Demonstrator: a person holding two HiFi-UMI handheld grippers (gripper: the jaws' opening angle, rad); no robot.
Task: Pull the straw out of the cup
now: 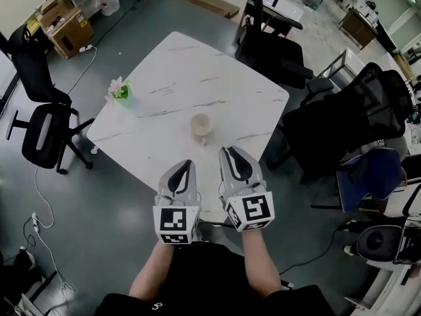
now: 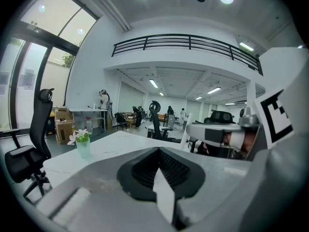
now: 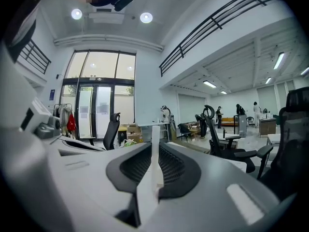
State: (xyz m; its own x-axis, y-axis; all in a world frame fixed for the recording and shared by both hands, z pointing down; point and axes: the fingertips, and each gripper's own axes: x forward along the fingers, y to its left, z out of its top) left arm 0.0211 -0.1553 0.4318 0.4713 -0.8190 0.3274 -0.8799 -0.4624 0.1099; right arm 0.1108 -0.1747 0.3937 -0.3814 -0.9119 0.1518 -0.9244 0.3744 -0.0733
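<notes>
A beige cup stands on the white marble table, near its front edge. A pale straw seems to stick out of the cup's near side. My left gripper is shut and empty, just short of the table's front edge. My right gripper is also shut and empty, a little nearer the cup. In the right gripper view a thin white straw rises just beyond the closed jaws. The left gripper view shows closed jaws and a slanted white straw; the cup is hidden.
A small green vase with a pink flower sits at the table's left edge. Black office chairs stand to the left and right of the table. Cardboard boxes lie on the floor at the back left.
</notes>
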